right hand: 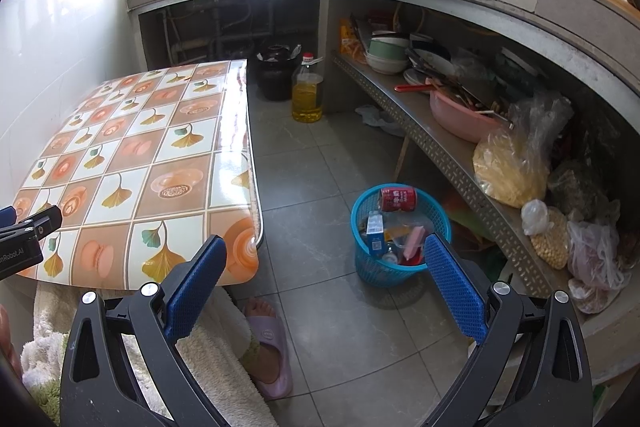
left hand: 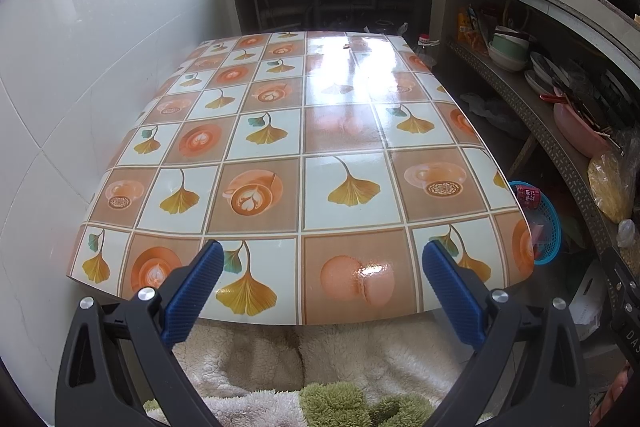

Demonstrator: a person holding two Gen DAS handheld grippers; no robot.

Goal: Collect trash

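A blue plastic basket (right hand: 374,269) stands on the floor right of the table, holding a red can (right hand: 398,199), a blue-white carton (right hand: 375,229), a pink piece and clear wrappers. The same basket (left hand: 550,227) and red can (left hand: 528,195) peek past the table's right edge in the left wrist view. My left gripper (left hand: 322,267) hangs open over the near edge of the patterned table (left hand: 280,131), nothing between its blue pads. My right gripper (right hand: 326,263) is open above the floor, its right finger (right hand: 454,283) just in front of the basket. The left gripper's black body (right hand: 28,233) shows at the far left.
A low shelf (right hand: 440,147) on the right carries bowls, a pink basin (right hand: 460,115) and food bags. An oil bottle (right hand: 307,91) and a dark pot (right hand: 276,71) stand on the floor. A person's slippered foot (right hand: 268,343) and fleece garment lie below. One small speck (left hand: 345,46) sits at the table's far end.
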